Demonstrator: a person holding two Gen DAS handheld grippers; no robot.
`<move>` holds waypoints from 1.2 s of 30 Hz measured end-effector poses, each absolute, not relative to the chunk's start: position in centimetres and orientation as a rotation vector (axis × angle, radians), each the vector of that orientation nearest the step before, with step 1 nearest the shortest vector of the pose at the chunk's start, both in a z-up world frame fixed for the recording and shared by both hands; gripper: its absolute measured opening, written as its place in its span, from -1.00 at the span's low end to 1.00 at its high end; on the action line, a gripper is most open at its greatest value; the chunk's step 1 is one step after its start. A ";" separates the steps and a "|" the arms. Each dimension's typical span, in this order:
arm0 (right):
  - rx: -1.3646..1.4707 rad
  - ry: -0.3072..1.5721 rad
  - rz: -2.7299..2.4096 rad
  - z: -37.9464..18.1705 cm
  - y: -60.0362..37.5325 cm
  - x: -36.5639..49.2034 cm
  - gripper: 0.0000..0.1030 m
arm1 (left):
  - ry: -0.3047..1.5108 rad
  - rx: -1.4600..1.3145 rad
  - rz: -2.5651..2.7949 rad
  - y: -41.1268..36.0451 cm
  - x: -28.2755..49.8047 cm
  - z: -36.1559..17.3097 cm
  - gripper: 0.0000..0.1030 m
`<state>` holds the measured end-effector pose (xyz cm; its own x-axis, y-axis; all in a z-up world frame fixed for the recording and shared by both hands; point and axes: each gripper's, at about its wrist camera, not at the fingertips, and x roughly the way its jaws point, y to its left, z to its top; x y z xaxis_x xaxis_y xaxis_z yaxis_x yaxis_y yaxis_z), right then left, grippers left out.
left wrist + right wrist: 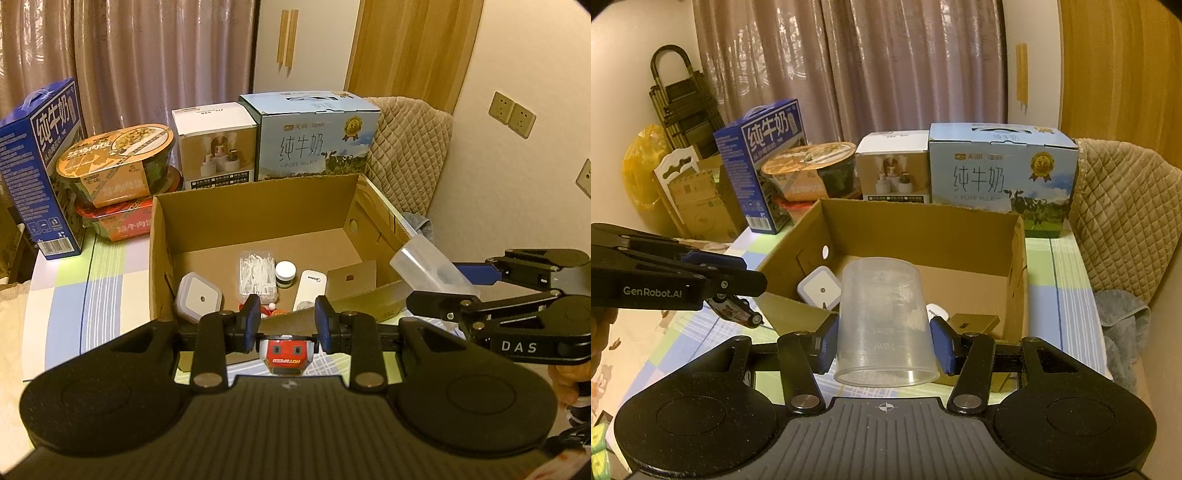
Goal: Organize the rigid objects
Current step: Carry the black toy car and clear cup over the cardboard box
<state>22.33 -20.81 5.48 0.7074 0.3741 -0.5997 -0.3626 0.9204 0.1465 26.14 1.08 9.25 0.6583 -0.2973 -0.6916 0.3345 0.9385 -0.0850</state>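
Note:
An open cardboard box (255,206) stands on the checked table. It holds a square white container (197,297), a pack of floss picks (258,275), a small white-lidded jar (285,274) and a white remote (309,290). My left gripper (286,321) is shut on a red toy car (284,354) just before the box's near wall. My right gripper (884,341) is shut on a clear plastic measuring cup (882,321), held upside down at the box's near right corner; the cup also shows in the left wrist view (424,269).
Behind the box stand a light blue milk carton (314,140), a white product box (216,144), stacked noodle bowls (118,173) and a dark blue milk carton (40,166). A quilted chair back (406,155) and a grey cloth (1123,325) are at the right.

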 end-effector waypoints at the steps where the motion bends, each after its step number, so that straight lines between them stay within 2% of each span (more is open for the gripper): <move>1: 0.020 0.671 0.409 5.5 -20.8 22.6 -0.05 | 0.774 0.050 -0.358 1.1 26.4 9.3 -0.49; 16: 0.016 0.672 0.388 6.3 -21.5 27.2 -0.05 | 0.779 0.067 -0.347 0.9 30.9 9.1 -0.49; 36: 0.033 0.739 0.375 3.6 -21.0 31.7 -0.05 | 0.829 0.045 -0.304 2.4 35.7 6.5 -0.49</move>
<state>31.73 -20.96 3.59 0.6757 0.3452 -0.6514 -0.3222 0.9330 0.1603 35.70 2.36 6.52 0.6351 -0.2484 -0.7314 0.2830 0.9559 -0.0789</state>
